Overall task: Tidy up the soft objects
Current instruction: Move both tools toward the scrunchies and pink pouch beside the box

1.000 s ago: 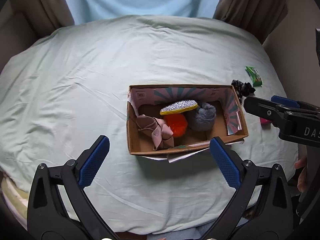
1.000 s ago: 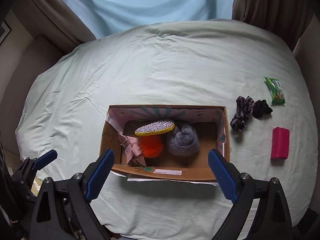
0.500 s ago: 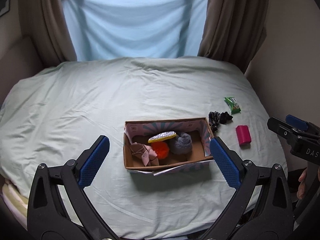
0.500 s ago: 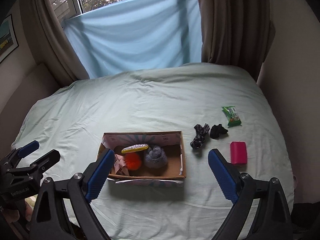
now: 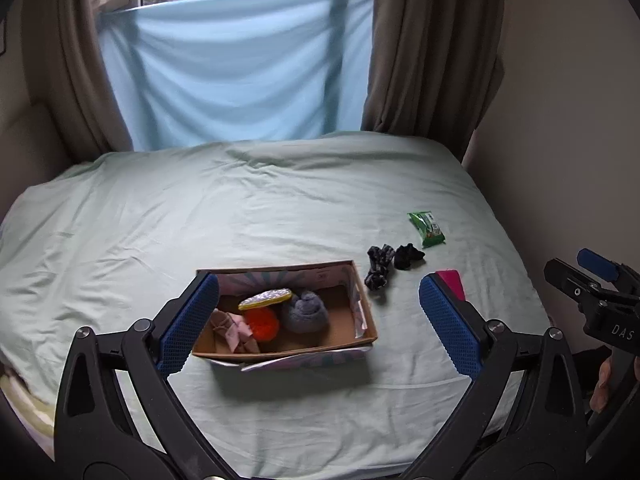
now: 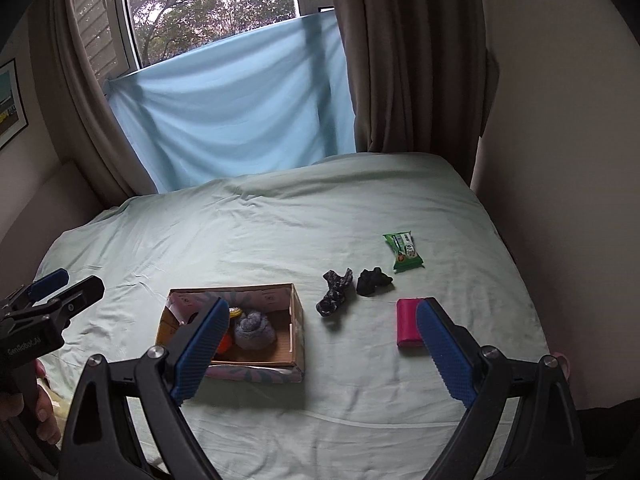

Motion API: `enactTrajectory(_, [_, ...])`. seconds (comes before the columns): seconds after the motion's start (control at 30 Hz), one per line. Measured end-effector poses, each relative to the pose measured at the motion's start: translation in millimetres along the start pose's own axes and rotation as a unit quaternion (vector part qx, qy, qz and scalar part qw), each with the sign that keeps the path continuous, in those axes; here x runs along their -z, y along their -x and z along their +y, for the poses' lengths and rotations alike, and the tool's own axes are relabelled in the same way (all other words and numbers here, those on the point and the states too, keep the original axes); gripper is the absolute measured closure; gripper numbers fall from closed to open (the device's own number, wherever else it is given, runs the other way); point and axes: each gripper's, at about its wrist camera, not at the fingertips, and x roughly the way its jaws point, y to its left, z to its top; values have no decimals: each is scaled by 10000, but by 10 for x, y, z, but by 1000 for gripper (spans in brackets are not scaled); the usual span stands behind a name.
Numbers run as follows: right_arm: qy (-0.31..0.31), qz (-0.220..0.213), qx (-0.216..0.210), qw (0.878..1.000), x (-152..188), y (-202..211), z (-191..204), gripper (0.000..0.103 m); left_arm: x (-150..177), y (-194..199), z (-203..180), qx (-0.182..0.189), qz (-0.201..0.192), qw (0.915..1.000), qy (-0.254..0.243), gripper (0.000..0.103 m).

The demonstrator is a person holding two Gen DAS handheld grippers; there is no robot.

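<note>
Inside cardboard box (image 5: 366, 322): gray rolled sock (image 5: 306, 312)

Bed sheet (image 5: 280, 200) matt, creased cloth. Box (image 5: 366, 320) plain brown cardboard, printed paper lining. Green packet (image 5: 427, 229) beyond right gripper (image 6: 322, 354) glossy plastic; gripper pads (image 6: 444, 354) ribbed blue rubber.

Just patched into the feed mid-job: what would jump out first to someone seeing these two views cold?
The open cardboard box in the middle of the pale green bed sheet draws the eye, holding an orange fluffy ball, a grey rolled sock, a pink fabric piece and a glittery yellow-edged pad. To its right, loose on the sheet, lie two dark scrunched fabric items, a green packet and a magenta block.
</note>
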Motion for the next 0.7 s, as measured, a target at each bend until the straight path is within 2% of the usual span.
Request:
enactTrajectory(0.2, [-76,11,0,10000,-53,-75,-642,10,-91,-381,-639,14,138,9999,54,3])
enactTrajectory(0.37, [-62,84,-26,9999,-109,-243,-1105,10,-190,-836,-1022,-36,276,9994,208,3])
enactTrajectory(0.5, [-96,121,-30,9999,-160,-452,-1377,10,-278,-1293,-1208,-51,486,9986,201,3])
enactTrajectory(0.7, [-262,337,-67,9991,-186,-986,-1588,10,-334,-2120,-1359,-97,952,9954,-63,3])
